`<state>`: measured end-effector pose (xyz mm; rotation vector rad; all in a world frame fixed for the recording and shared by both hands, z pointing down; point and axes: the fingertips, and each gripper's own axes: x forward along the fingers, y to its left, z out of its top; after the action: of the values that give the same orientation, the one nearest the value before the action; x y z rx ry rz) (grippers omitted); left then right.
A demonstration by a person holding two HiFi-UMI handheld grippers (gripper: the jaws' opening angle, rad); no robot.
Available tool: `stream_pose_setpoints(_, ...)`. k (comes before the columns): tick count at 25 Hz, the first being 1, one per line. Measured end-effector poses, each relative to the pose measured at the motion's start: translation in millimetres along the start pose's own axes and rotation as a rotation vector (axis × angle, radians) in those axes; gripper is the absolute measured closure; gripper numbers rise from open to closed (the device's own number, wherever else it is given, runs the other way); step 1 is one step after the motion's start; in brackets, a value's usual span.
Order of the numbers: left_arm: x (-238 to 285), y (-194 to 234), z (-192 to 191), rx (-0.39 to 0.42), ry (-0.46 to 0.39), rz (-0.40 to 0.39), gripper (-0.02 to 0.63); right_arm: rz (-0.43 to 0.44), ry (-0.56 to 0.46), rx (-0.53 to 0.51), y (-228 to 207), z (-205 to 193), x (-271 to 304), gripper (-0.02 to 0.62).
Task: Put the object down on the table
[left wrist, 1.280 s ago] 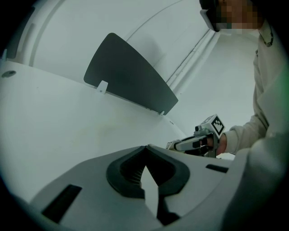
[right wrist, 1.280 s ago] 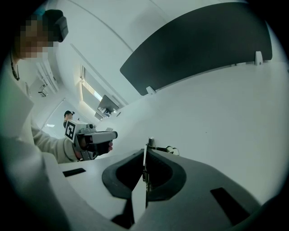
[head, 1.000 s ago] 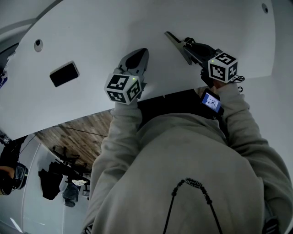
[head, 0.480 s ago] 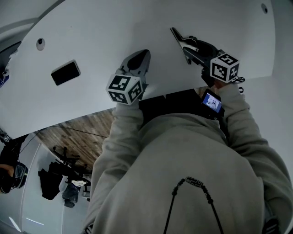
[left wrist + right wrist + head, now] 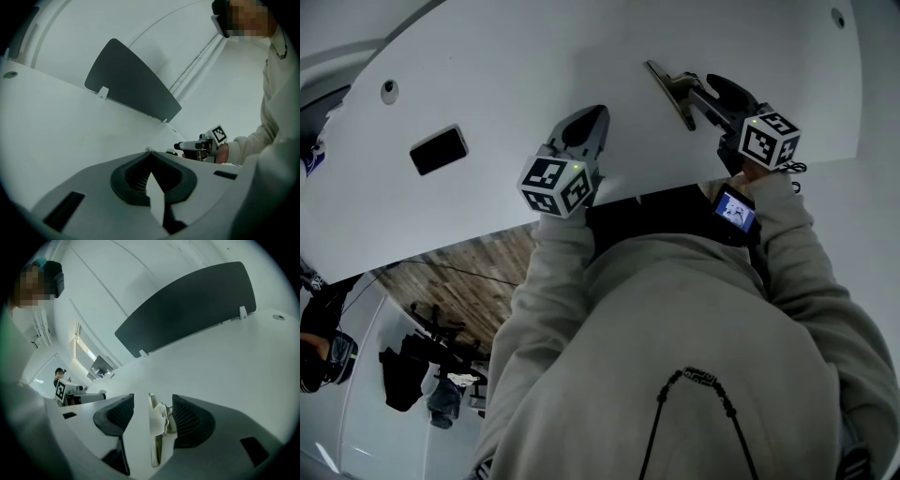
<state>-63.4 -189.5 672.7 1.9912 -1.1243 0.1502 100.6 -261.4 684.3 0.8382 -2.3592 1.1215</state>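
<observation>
A white table (image 5: 487,66) fills the far part of the head view, and both grippers are held over its near edge. The right gripper (image 5: 698,94) is angled down toward the tabletop at the right. Its jaws have just been opening and are spread wide in the right gripper view. A slim metal clip (image 5: 668,89) is seen on the table between them, at their far tips. In the right gripper view the metal clip (image 5: 157,425) is set on its edge on the white surface. It is clearly apart from the left pad and just beside the right pad. Whether that pad touches it cannot be told, and no squeeze on it is seen.

The left gripper (image 5: 589,117) is held to the left of the right one, well apart from the clip. In the left gripper view the jaws of the left gripper (image 5: 150,154) are brought together at their tips, with nothing between them; only a thin wedge of tabletop is seen lower down.

A dark flat rectangle (image 5: 439,150) is seen on the table at the far left, near a small round hole (image 5: 387,91). A dark divider panel (image 5: 187,310) is mounted along the table's far edge. A small lit screen (image 5: 734,208) is worn at the right wrist, over a pale sleeve (image 5: 806,272).
</observation>
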Motion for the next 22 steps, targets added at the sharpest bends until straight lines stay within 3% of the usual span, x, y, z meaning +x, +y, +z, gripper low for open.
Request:
stream_pose_setpoints(6, -5, -4, 7, 0.01, -0.013, -0.004, 0.603, 0.034, 0.026, -0.038, 13, 0, -2, 0.387)
stream_pose_setpoints(8, -6, -10, 11, 0.009, -0.027, -0.022, 0.603, 0.058, 0.039, -0.051, 19, -1, -3, 0.573)
stream_pose_setpoints(22, -25, -25, 43, 0.094, -0.06, -0.06, 0.603, 0.152, 0.03, -0.162, 70, 35, -1, 0.575)
